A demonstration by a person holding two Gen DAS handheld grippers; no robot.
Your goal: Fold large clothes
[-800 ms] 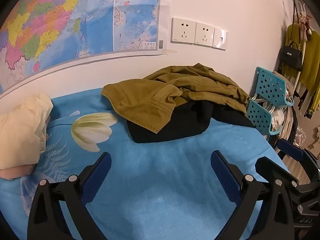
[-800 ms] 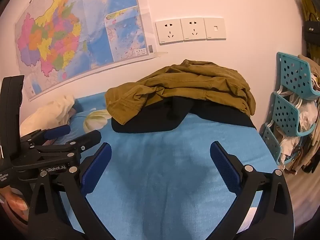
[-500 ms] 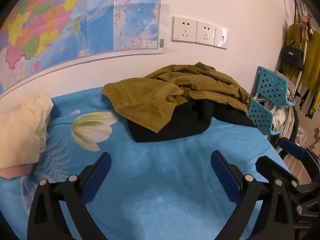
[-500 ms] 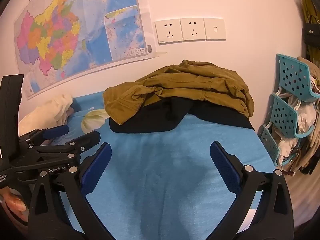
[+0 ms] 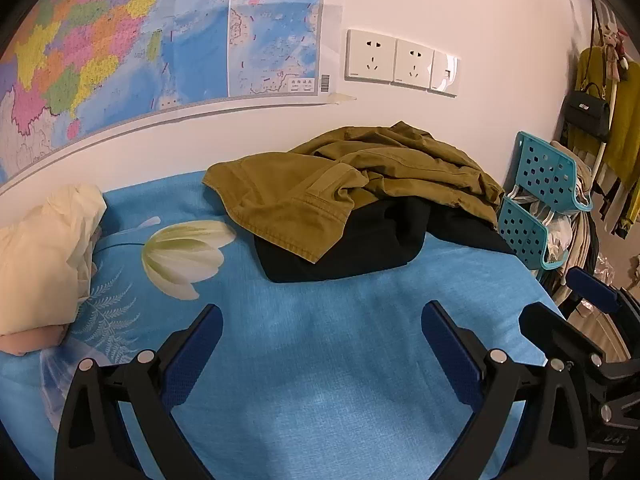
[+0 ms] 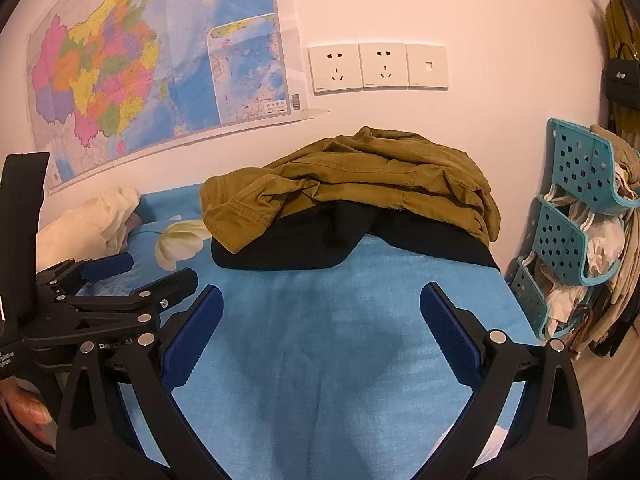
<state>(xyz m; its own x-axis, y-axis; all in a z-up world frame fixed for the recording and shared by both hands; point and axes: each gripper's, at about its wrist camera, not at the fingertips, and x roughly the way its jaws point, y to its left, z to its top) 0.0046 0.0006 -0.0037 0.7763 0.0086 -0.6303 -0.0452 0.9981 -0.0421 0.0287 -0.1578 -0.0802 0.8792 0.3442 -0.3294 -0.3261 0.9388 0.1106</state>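
Observation:
A crumpled olive-brown garment (image 5: 340, 184) lies on top of a black garment (image 5: 360, 244) at the back of the blue bed sheet (image 5: 320, 360), against the wall. The same pile shows in the right wrist view, olive garment (image 6: 360, 176) over black garment (image 6: 304, 244). My left gripper (image 5: 320, 344) is open and empty, hovering over bare sheet in front of the pile. My right gripper (image 6: 320, 320) is open and empty, also short of the pile. The left gripper also shows at the left of the right wrist view (image 6: 120, 280).
A cream pillow or bundle (image 5: 44, 256) lies at the left of the bed. A tulip print (image 5: 180, 252) is on the sheet. A teal perforated rack (image 6: 576, 220) with bags and clothes hangs at the bed's right edge. A wall map (image 5: 140, 40) and sockets (image 5: 400, 62) are behind.
Both grippers have drifted slightly; the pile sits a touch lower and nearer in both views. Both stay open and empty.

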